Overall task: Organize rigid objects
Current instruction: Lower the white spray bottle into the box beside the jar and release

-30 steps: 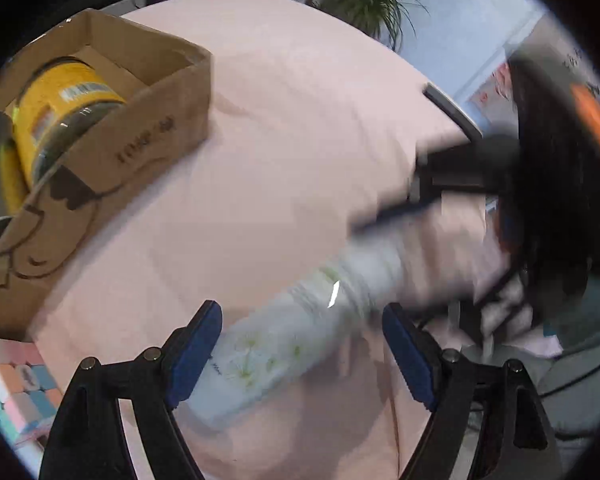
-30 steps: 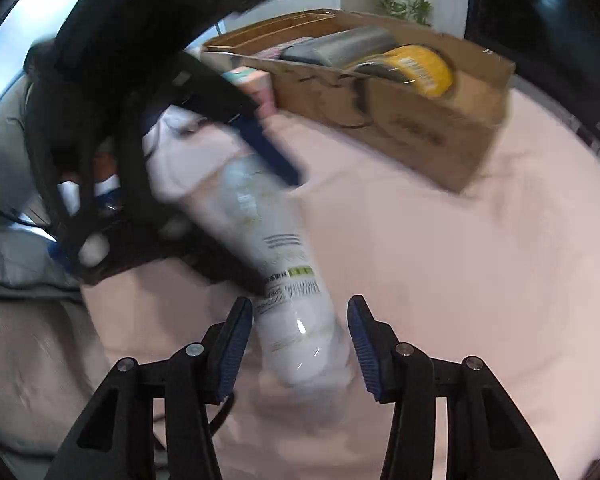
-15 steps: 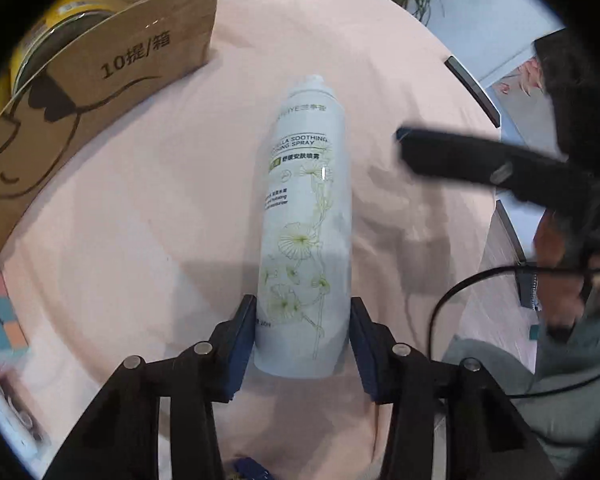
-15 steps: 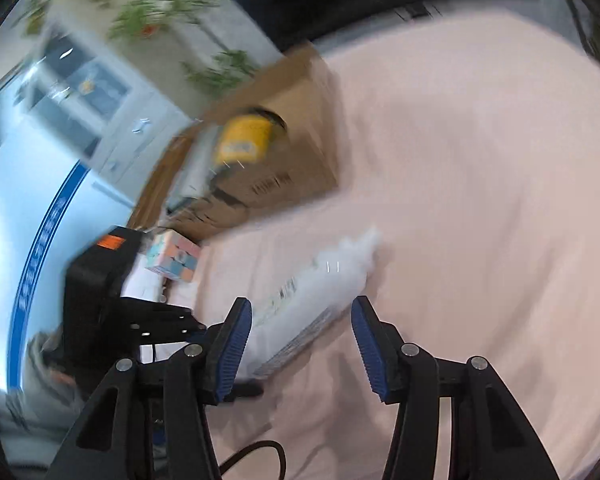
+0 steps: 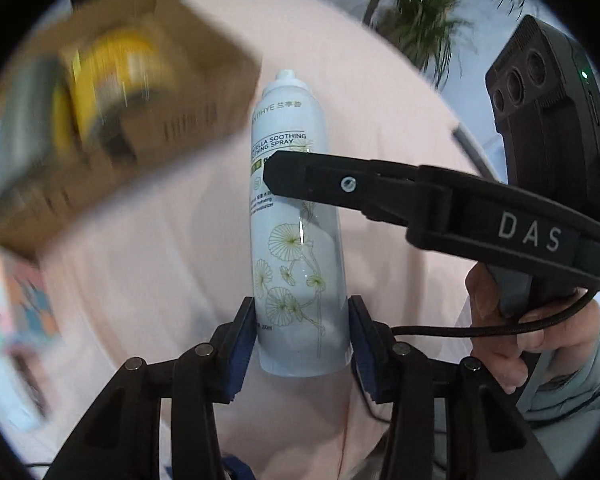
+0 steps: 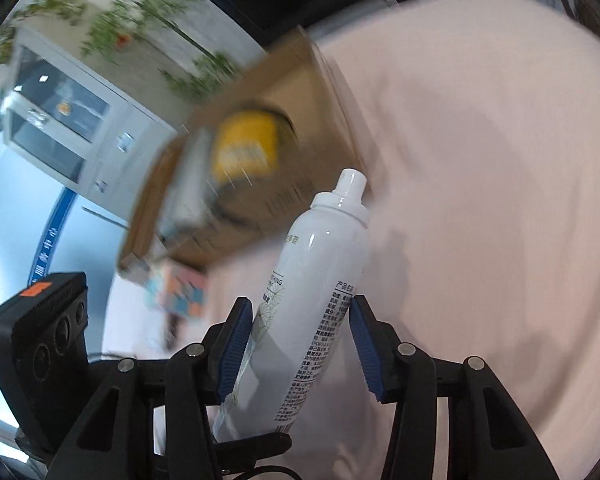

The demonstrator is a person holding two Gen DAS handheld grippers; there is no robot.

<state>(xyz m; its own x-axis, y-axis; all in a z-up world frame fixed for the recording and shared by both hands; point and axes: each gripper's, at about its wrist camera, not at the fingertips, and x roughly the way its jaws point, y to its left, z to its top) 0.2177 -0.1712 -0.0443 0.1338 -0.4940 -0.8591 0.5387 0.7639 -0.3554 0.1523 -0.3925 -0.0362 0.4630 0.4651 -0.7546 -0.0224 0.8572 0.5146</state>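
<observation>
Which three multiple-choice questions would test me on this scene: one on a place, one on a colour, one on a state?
1. Where is the yellow jar?
A) in the cardboard box
B) on the floor
C) on a shelf

2. What colour is the tablecloth?
A) green
B) pale pink
C) grey

3. What is the left gripper doing?
A) standing open and empty
B) gripping the box
C) gripping the spray bottle near its base

Answers:
1 A: the jar shows inside the box's open top.
2 B: the cloth is pink in both views.
3 C: both blue pads press the bottle's sides.
</observation>
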